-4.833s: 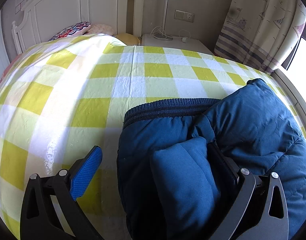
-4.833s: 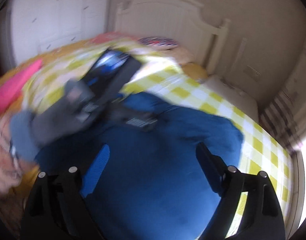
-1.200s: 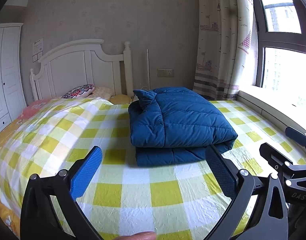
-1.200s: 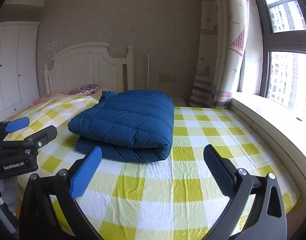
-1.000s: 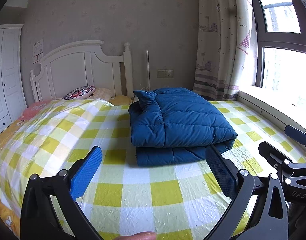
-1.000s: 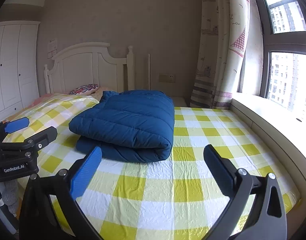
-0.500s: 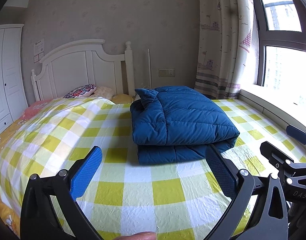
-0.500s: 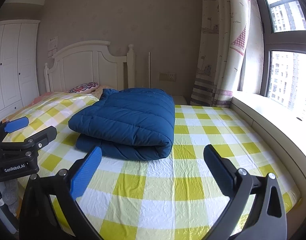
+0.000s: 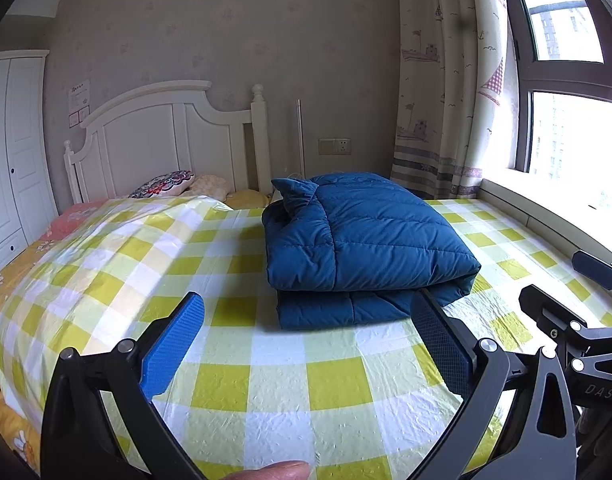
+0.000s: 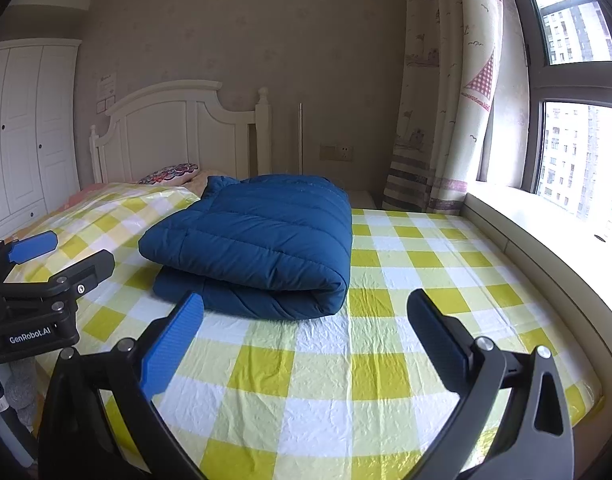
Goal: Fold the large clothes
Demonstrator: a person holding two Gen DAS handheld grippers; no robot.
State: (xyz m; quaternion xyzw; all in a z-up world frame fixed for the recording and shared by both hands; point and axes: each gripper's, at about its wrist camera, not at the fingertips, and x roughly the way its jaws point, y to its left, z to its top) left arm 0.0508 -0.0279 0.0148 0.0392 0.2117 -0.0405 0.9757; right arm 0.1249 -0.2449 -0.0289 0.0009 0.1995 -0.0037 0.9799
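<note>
Left wrist view shows your left gripper [image 9: 306,344] spread wide and holding nothing, well back from the blue jacket [image 9: 362,240]. It lies folded in a compact stack mid-bed on the checked sheet [image 9: 266,392]. Your right gripper [image 10: 306,340], equally spread and unloaded, suggests the folding looks finished.

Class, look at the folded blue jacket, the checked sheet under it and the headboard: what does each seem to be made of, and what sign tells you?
Jacket: probably smooth synthetic shell with padding; stitched puffy channels, slight sheen.
Sheet: possibly thin plastic-like or coated cloth; fine crinkles, glossy glare.
Headboard: looks like white-painted wood; panelled, with a turned post.
</note>
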